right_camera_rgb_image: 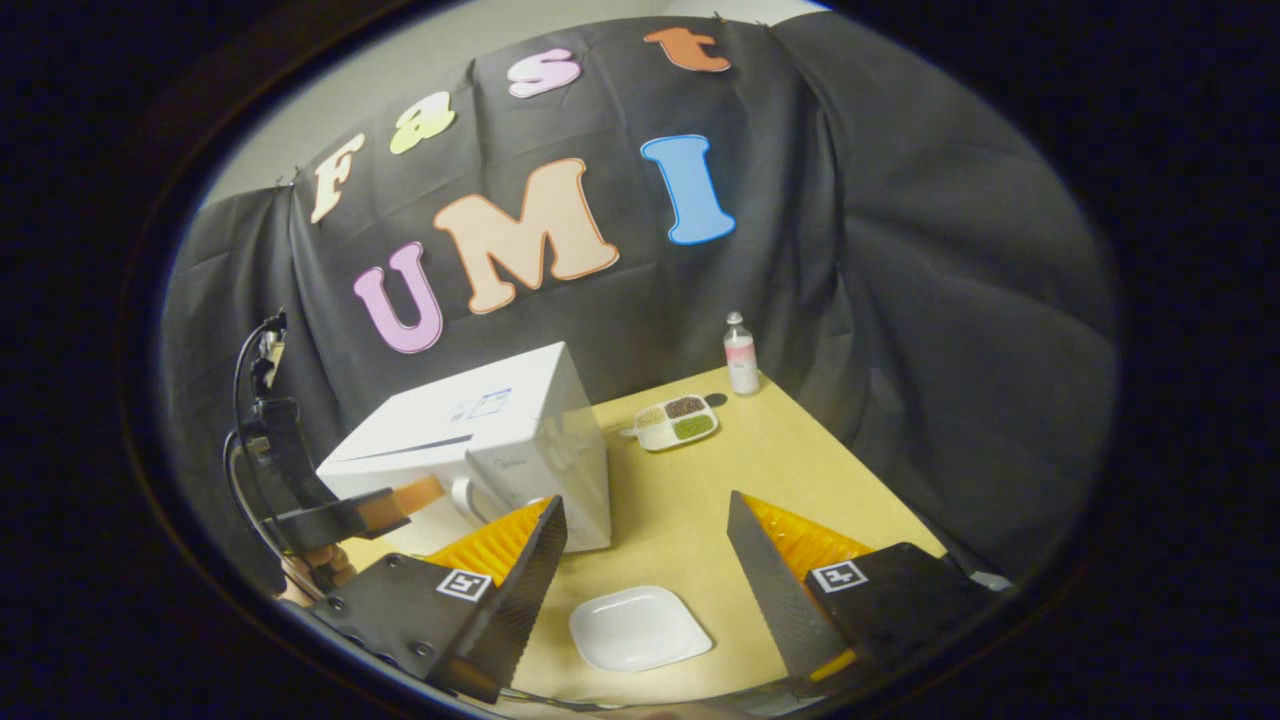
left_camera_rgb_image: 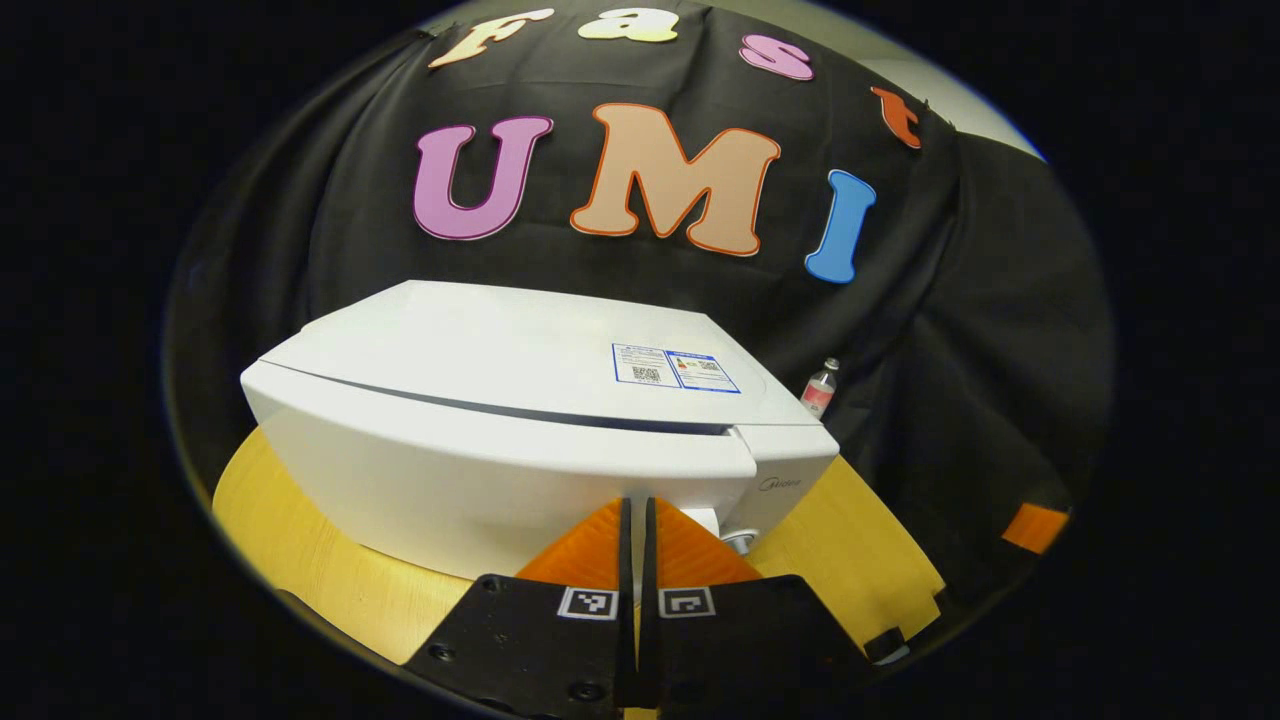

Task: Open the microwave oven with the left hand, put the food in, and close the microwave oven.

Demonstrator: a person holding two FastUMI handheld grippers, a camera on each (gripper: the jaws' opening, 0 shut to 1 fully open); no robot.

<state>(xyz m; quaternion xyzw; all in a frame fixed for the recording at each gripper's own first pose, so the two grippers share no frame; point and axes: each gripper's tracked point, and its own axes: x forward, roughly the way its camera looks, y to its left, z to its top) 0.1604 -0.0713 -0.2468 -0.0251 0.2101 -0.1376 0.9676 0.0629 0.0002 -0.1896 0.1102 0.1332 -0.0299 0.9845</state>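
The left gripper (left_camera_rgb_image: 637, 520) is held, jaws together, at the closed microwave (left_camera_rgb_image: 520, 430), apparently at its handle; the right gripper (right_camera_rgb_image: 645, 560), jaws apart, is kept over the plate (right_camera_rgb_image: 640, 627).

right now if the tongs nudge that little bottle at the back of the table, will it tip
Probably: the bottle stands upright, tall and narrow, so a high push may topple it. It looks small, likely light, and round enough to roll across the table once down.

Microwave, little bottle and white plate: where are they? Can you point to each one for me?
Microwave (left_camera_rgb_image: 480, 380), left gripper view, on its white top panel.
Little bottle (right_camera_rgb_image: 741, 360), right gripper view, on its pink middle.
White plate (right_camera_rgb_image: 640, 627), right gripper view, on the plate's bare centre, between the right tongs' fingers.
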